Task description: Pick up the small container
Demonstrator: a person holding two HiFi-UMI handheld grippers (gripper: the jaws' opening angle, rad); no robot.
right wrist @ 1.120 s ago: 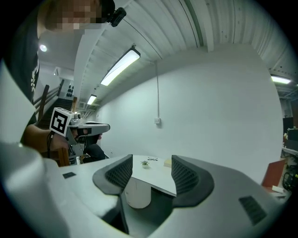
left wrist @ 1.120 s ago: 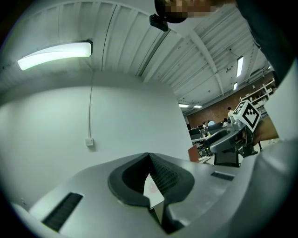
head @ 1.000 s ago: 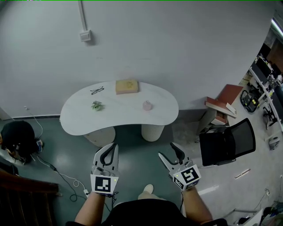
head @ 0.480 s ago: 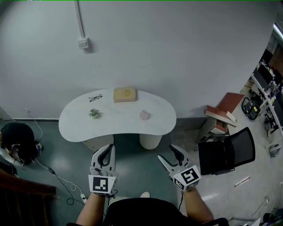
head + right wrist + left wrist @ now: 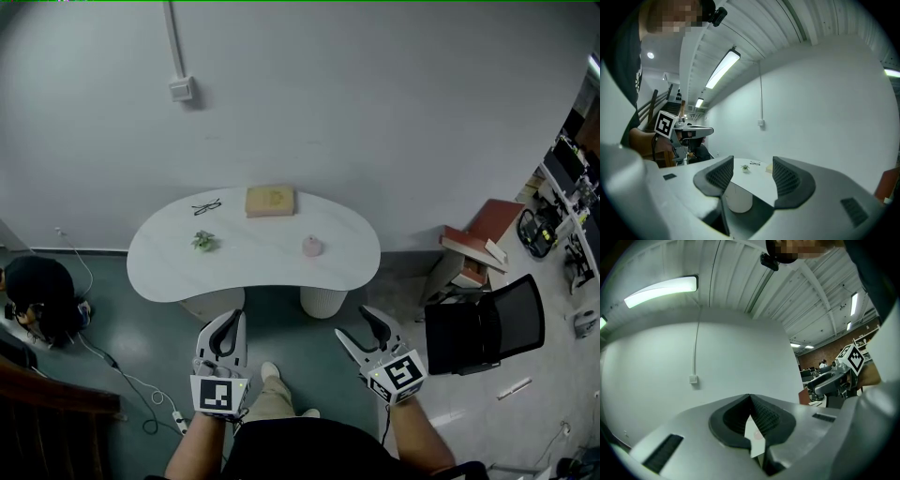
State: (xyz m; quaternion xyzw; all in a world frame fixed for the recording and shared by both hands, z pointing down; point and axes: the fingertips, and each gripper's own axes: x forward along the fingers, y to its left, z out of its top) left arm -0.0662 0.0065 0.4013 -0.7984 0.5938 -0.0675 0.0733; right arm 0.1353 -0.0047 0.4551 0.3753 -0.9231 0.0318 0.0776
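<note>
Left gripper (image 5: 231,322): we hold its jaws together, empty.
Right gripper (image 5: 357,324): jaws apart, empty.
Small container (image 5: 312,247): table's (image 5: 253,264) right half; floor (image 5: 292,325) between us.

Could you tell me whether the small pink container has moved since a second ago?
No. The pink container keeps the same spot on the table, right of the plant and nearer than the book; only the view shifted.

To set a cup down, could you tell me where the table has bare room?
Bare: between the small plant and the pink container, and the table's right end past it. Busiest at the back, by the glasses and tan box.
</note>
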